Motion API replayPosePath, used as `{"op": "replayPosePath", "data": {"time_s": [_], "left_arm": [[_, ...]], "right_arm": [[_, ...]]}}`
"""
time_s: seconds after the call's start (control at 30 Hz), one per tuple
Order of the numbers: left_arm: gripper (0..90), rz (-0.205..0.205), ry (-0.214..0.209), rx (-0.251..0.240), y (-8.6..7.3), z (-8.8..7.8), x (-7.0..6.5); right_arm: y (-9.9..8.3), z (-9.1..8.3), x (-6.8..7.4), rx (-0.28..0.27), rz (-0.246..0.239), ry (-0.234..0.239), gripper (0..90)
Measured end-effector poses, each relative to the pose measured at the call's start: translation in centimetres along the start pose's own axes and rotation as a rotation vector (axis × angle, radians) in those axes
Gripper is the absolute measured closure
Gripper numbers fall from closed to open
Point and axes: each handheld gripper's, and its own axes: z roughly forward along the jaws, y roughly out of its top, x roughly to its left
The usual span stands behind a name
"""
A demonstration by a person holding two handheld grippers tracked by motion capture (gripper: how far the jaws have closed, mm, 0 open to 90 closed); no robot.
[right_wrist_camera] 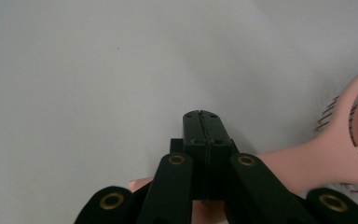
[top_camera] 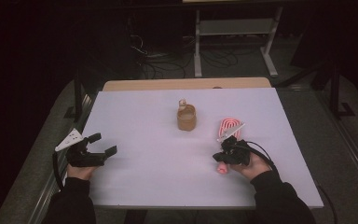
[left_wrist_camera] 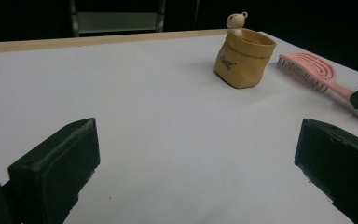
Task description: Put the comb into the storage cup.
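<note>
1. The right gripper [top_camera: 228, 148] is pressed down on the handle of the pink hairbrush [top_camera: 228, 128]. In the right gripper view its two black jaws stand fully together, and the pink handle [right_wrist_camera: 289, 165] passes under and across them. It looks like the handle is clamped, but the exact contact is hidden behind the jaws, so I say this with some care.

2. The hairbrush lies flat on the white table [top_camera: 144, 186], at the right side, with the bristle head pointing away from the person and the handle end [top_camera: 222, 169] near the person's right hand [top_camera: 254, 165]. Gripping at the handle is sensible: it is the narrow part, and the head stays free.

3. The left gripper [top_camera: 103, 144] rests on the table at the left side, well apart from the brush. Its jaws are wide open and hold nothing; in the left gripper view there is bare table between them. I judge it is waiting.

4. A small tan paper-like bag [left_wrist_camera: 244, 58] stands upright in the middle of the table, open at the top, with a little bear figure [left_wrist_camera: 236, 21] at its rim. It stands just beside the brush head [left_wrist_camera: 310, 67], perhaps as the place for the brush.
</note>
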Motion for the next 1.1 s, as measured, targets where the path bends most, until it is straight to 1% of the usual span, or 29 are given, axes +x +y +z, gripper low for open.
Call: {"op": "replayPosePath", "data": {"time_s": [0.17,0.23,0.4,0.6,0.8,0.93,0.97,1.0,1.07,1.1], "left_arm": [[0.0,0.001,-0.004,0.004,0.0,0.1,0.0],[0.0,0.0,-0.004,0.002,0.0,0.1,0.0],[0.0,-0.001,-0.01,0.008,-0.1,0.2,-0.1],[0.0,-0.001,-0.015,0.013,-0.1,0.3,0.1],[0.0,-0.003,-0.019,0.009,-0.1,0.4,0.0],[0.0,-0.003,-0.023,0.006,-0.1,0.4,0.0],[0.0,-0.002,-0.026,0.008,-0.1,0.3,0.0],[0.0,-0.001,-0.027,0.008,-0.1,0.3,0.0],[0.0,-0.004,-0.031,0.002,0.0,0.3,0.0],[0.0,-0.003,-0.032,0.001,0.0,0.3,0.0]], "right_arm": [[-0.4,-0.2,0.0,0.007,-0.004,-0.001,88.9],[-0.6,-0.2,0.0,0.02,-0.005,-0.006,88.9],[-1.3,-0.1,0.0,0.032,-0.006,-0.006,88.9],[-1.4,-0.4,0.0,0.032,-0.008,-0.01,88.9],[-1.6,-0.6,-0.1,0.044,-0.011,-0.011,88.9],[-1.9,-0.9,-0.3,0.047,-0.003,-0.019,88.9],[-2.0,-1.1,-0.4,0.047,-0.003,-0.024,88.9],[-2.3,-1.4,-0.5,0.049,0.003,-0.039,88.9],[-2.4,-1.5,-0.6,0.049,0.006,-0.043,88.9],[-2.6,-1.9,-0.8,0.044,0.011,-0.049,88.9]]}}
